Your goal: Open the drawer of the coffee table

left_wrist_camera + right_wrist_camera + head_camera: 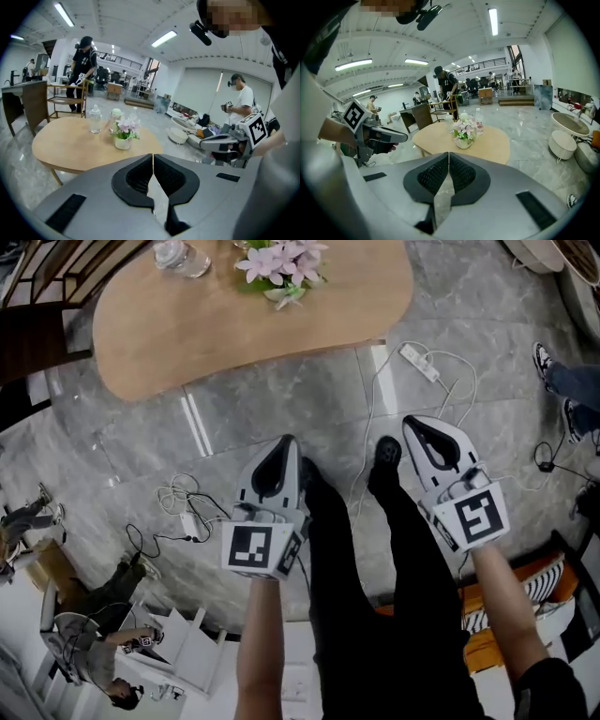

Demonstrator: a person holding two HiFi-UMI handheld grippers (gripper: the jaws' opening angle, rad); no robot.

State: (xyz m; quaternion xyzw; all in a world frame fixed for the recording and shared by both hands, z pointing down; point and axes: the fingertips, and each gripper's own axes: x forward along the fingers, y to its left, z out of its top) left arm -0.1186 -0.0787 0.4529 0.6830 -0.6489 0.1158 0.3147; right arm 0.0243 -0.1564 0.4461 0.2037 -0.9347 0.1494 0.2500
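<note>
The wooden coffee table (187,324) stands ahead of me on the grey marble floor, with a vase of pink flowers (281,263) and a clear bottle (178,254) on top. No drawer shows in any view. My left gripper (288,442) hangs short of the table's near edge, jaws shut and empty. My right gripper (412,423) is level with it to the right, also shut with nothing held. The left gripper view shows the shut jaws (153,157) pointing at the table (70,145). In the right gripper view the closed jaws (448,154) face the table (487,143) too.
A white power strip (419,362) and its cable lie on the floor between the table and my feet (384,456). More tangled cables (183,507) lie to the left. Another person's shoes (544,362) are at the right. Low white stools (562,143) stand right of the table.
</note>
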